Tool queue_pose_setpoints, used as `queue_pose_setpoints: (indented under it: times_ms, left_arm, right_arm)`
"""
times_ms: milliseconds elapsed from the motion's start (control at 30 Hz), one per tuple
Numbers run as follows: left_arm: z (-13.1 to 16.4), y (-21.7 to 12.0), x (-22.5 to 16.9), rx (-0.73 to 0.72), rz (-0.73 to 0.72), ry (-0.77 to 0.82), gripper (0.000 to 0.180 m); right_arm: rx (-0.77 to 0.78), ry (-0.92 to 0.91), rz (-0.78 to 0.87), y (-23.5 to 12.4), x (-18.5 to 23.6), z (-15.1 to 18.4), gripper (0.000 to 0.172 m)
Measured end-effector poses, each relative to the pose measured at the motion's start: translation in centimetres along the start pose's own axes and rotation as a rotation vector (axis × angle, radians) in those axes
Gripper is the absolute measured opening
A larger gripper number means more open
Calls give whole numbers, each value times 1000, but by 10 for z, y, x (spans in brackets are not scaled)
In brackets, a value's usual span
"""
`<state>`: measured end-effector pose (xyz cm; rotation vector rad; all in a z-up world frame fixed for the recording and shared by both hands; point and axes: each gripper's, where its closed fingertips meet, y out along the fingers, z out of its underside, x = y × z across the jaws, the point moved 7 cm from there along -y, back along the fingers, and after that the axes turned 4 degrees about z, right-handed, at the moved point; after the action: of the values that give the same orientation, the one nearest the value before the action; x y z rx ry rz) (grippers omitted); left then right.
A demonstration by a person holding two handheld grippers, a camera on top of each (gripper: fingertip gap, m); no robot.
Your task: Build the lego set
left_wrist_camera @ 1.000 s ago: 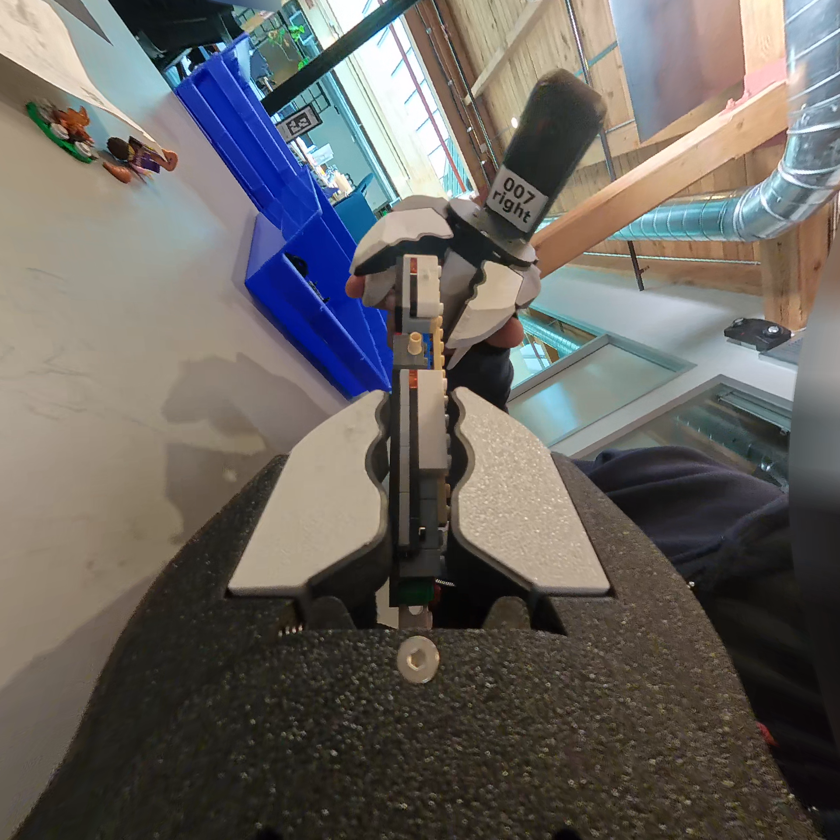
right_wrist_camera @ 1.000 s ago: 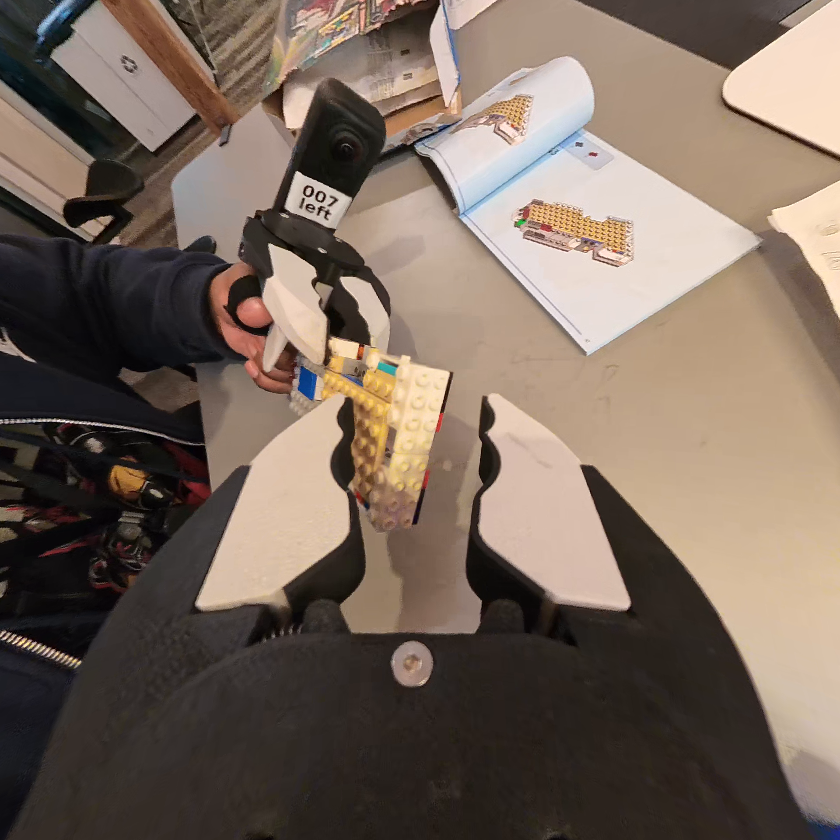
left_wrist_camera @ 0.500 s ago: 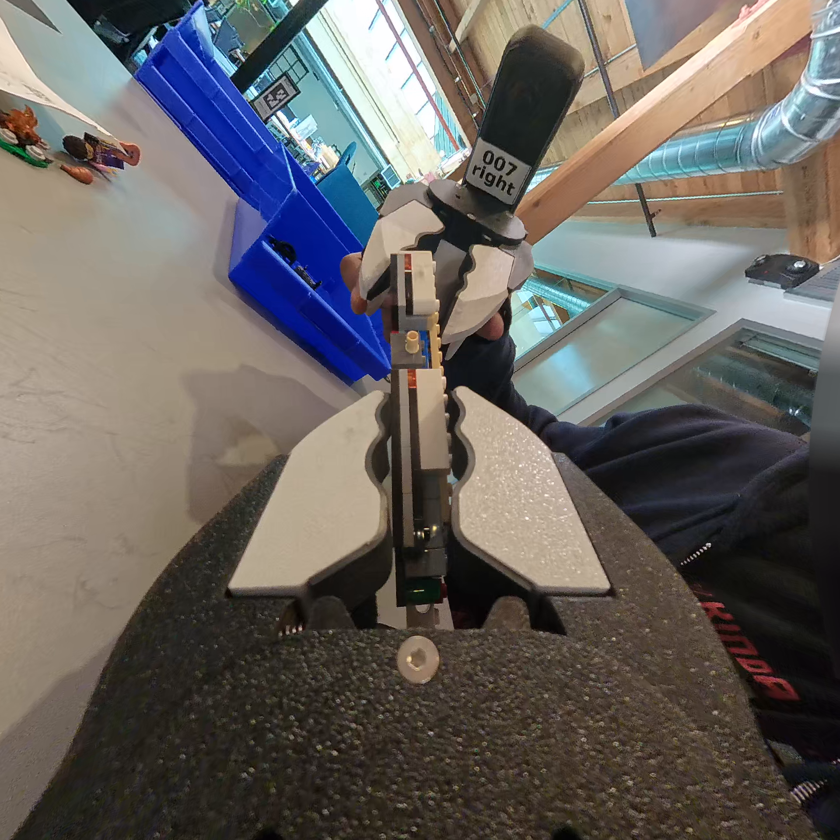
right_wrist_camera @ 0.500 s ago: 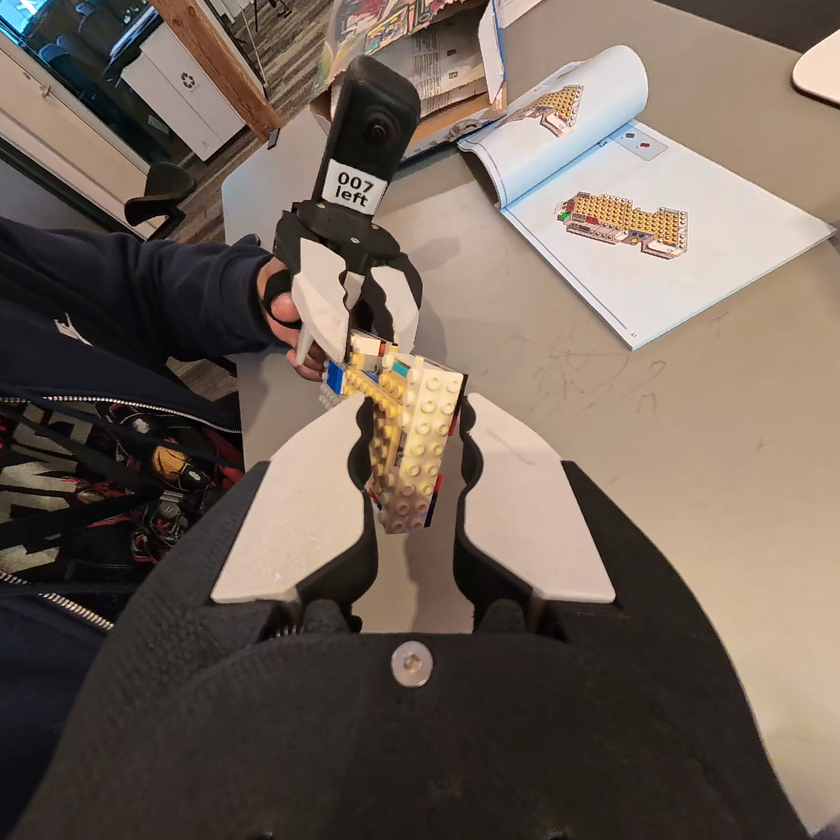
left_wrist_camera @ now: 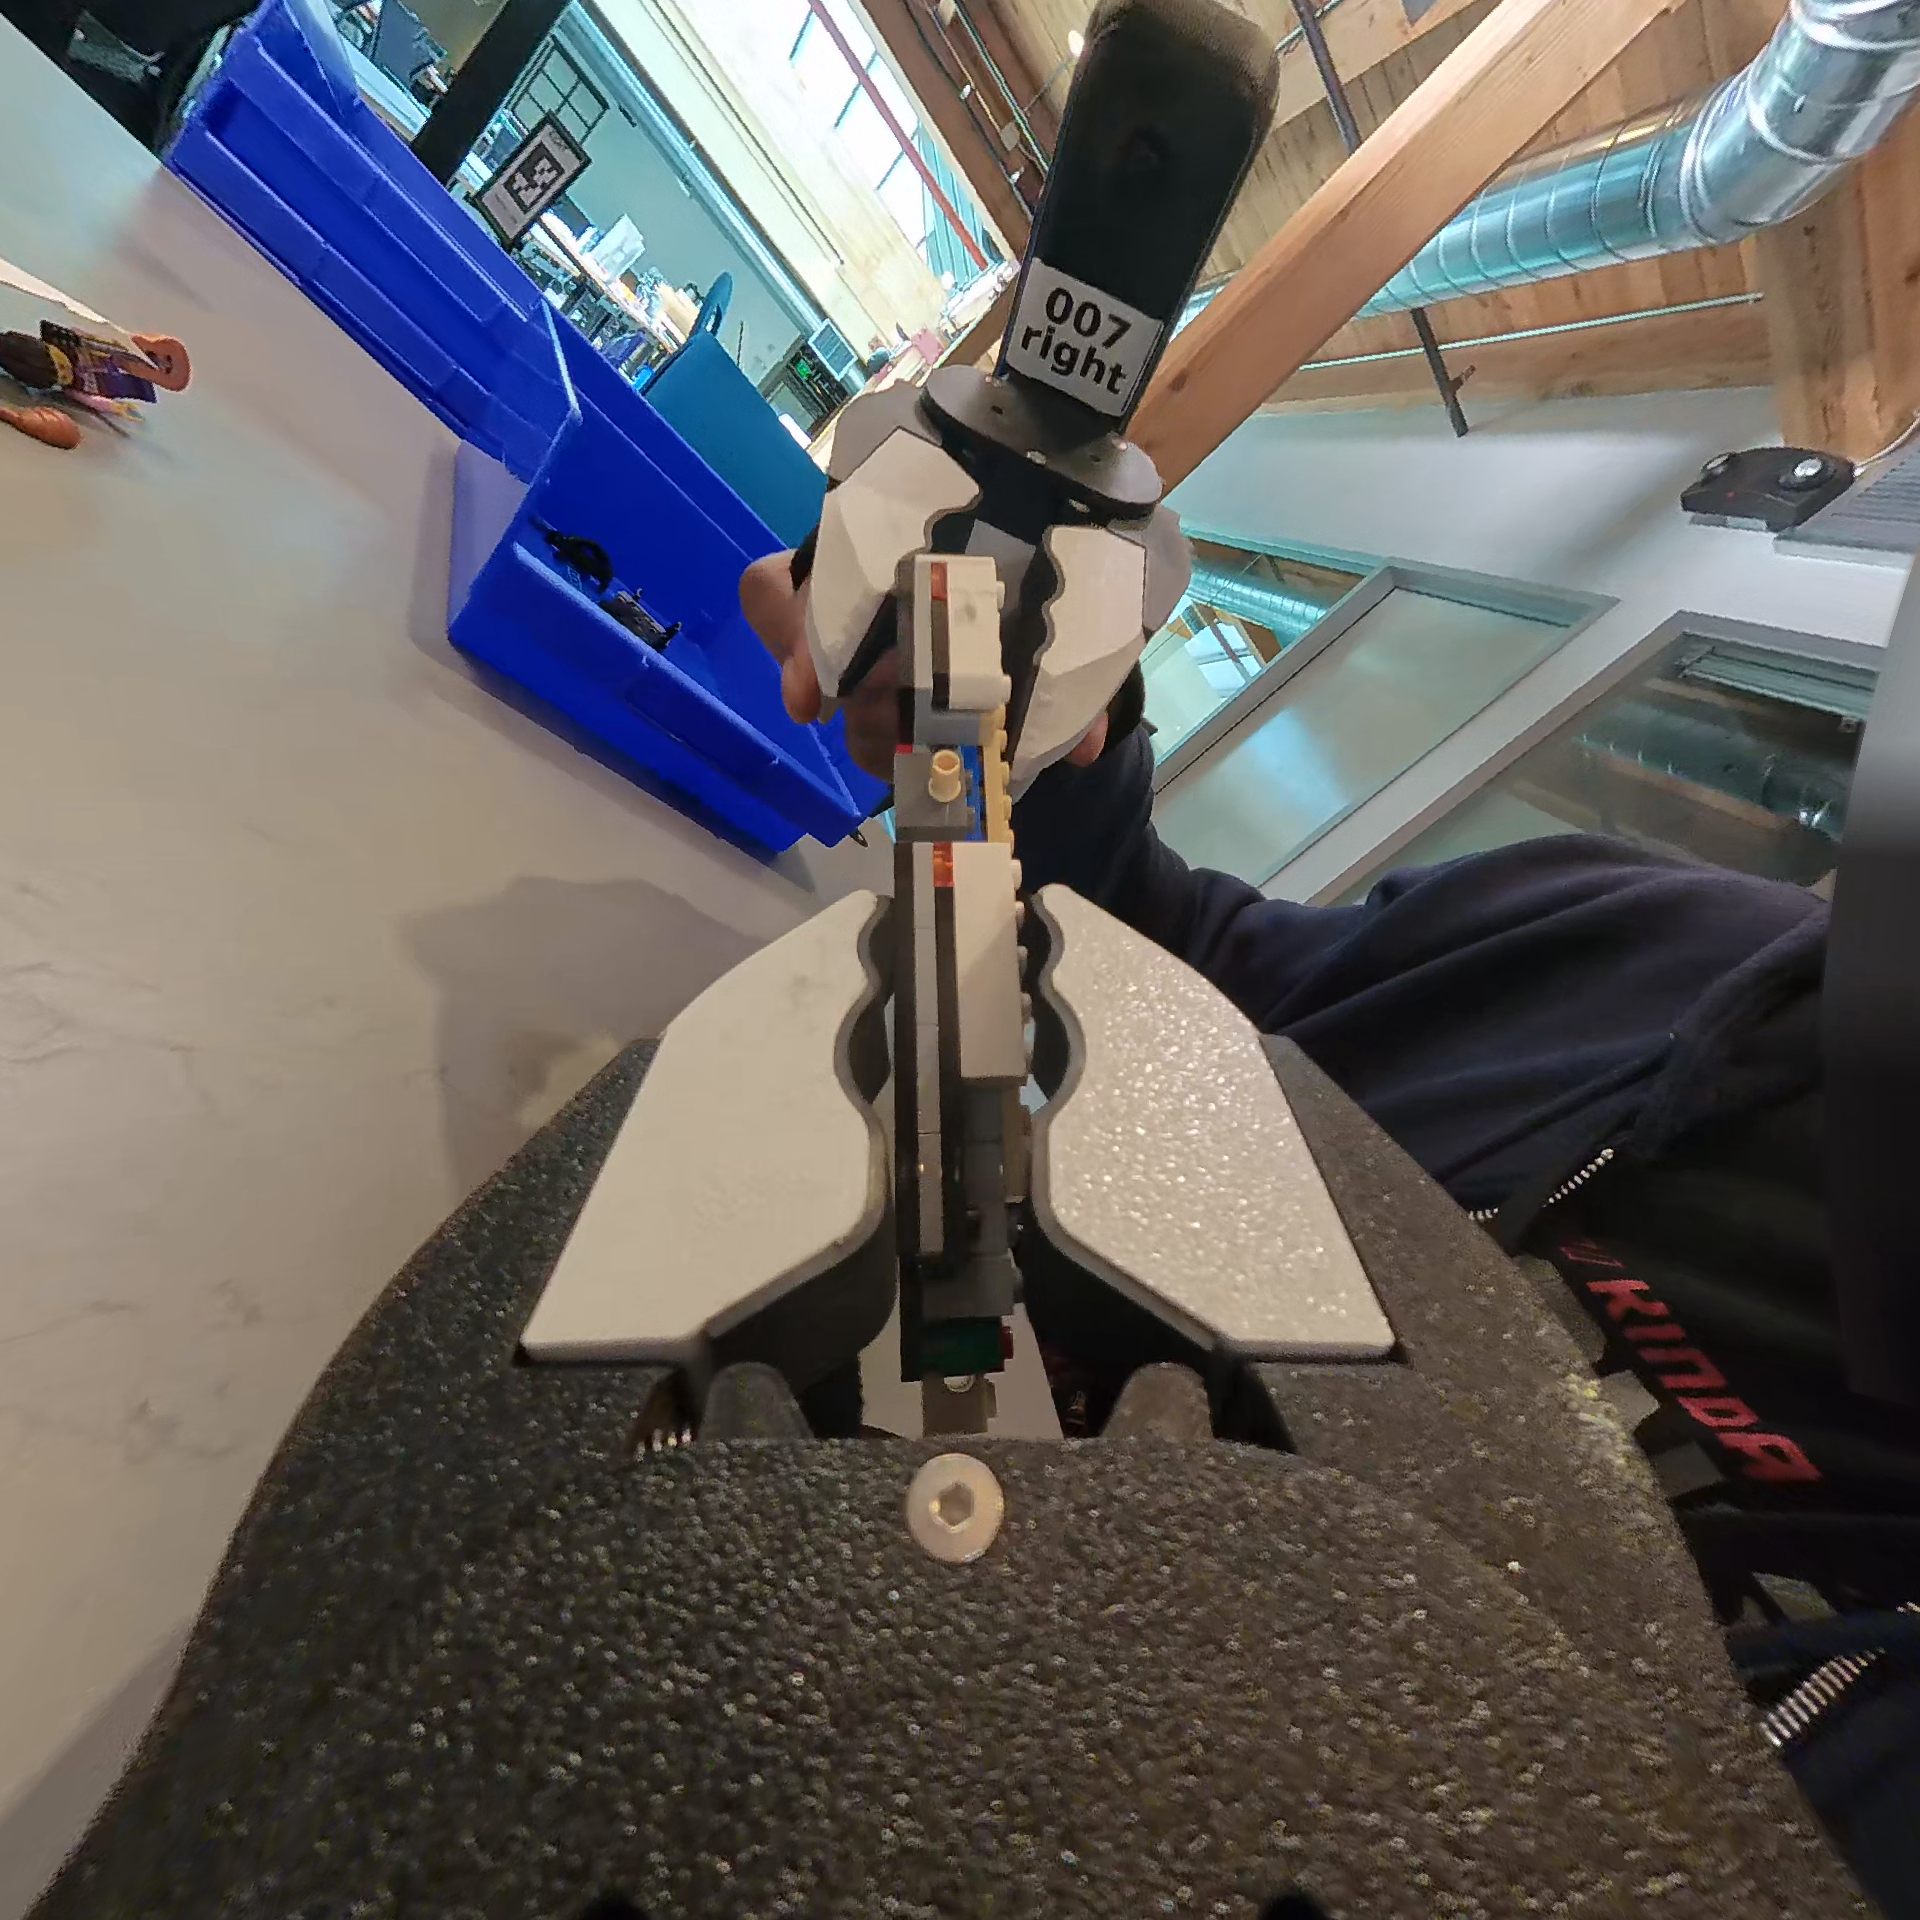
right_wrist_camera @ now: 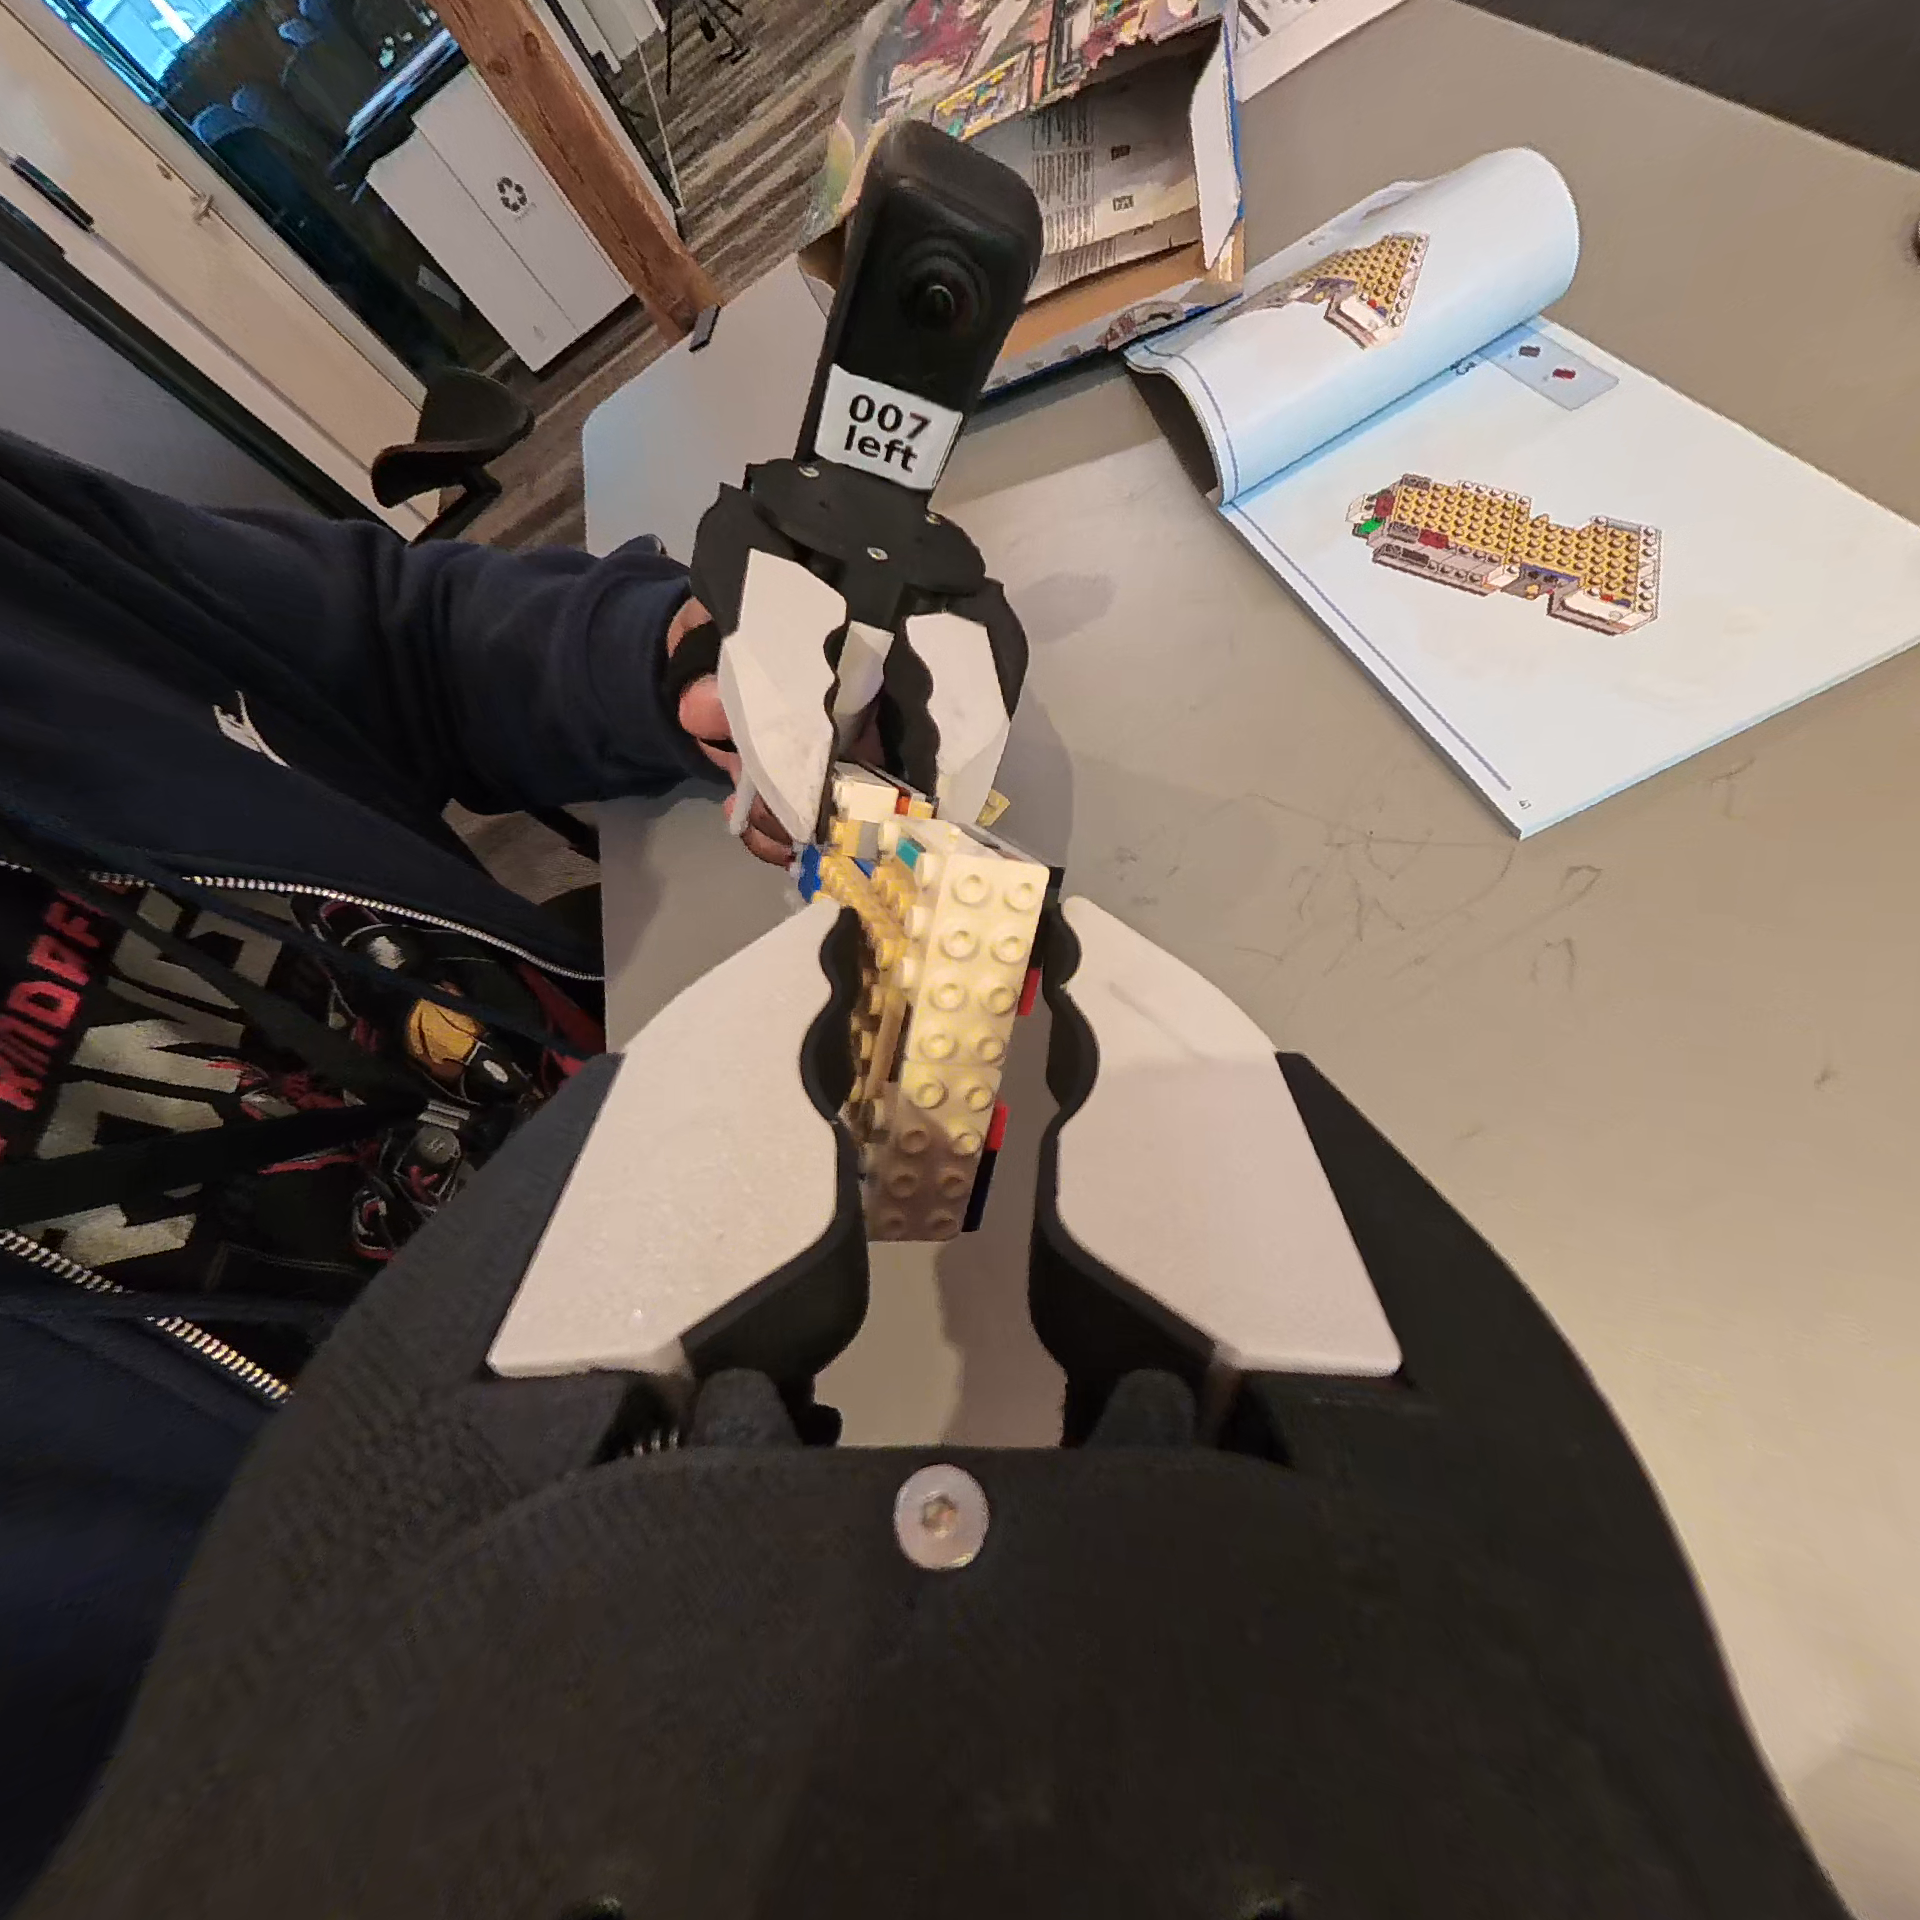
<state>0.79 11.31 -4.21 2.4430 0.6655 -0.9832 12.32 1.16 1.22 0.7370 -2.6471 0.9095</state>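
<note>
A brick model of white, tan, grey and black plates point(left_wrist_camera: 961, 997) is held in the air between both grippers, above the grey table point(right_wrist_camera: 1455, 1091). My left gripper point(left_wrist_camera: 956, 914) is shut on one end of it, with both pads pressed on its flat sides. My right gripper point(right_wrist_camera: 940, 925) is shut on the other end, on the white studded block and tan plates point(right_wrist_camera: 966, 997). The right gripper point(left_wrist_camera: 977, 623) faces me in the left wrist view. The left gripper point(right_wrist_camera: 873, 790) faces me in the right wrist view.
Blue bins point(left_wrist_camera: 582, 436) stand on the table, with small toy figures point(left_wrist_camera: 94, 364) beside them. An open instruction booklet point(right_wrist_camera: 1507, 540) and a torn cardboard box point(right_wrist_camera: 1091, 135) lie farther off. The person's dark sleeve point(right_wrist_camera: 468, 665) is at the left. My left and right fingertips are right by each other.
My right gripper's fingers came together from wide open onto the model's white end. The left gripper kept its hold throughout. Both views shifted a little.
</note>
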Motion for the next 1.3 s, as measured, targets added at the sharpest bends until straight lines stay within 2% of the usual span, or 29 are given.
queue_pose_setpoints:
  times_ms: [400, 733, 833, 967, 1300]
  left_arm:
    - [1, 2, -7, 46, 34, 55, 23]
    - [2, 1, -10, 113, 37, 102, 26]
    - [2, 1, -14, 145, 17, 156, 29]
    - [-2, 0, -22, 198, -60, 304, 44]
    - [6, 9, -21, 341, -230, 526, 44]
  right_arm:
    - [0, -88, 23, -4, 14, -4, 32]
    - [57, -199, 73, -1, 31, -10, 29]
    - [86, -248, 88, 0, 37, -13, 27]
    - [111, -300, 96, 4, 45, -17, 26]
    - [171, -335, 88, 18, 42, -14, 25]
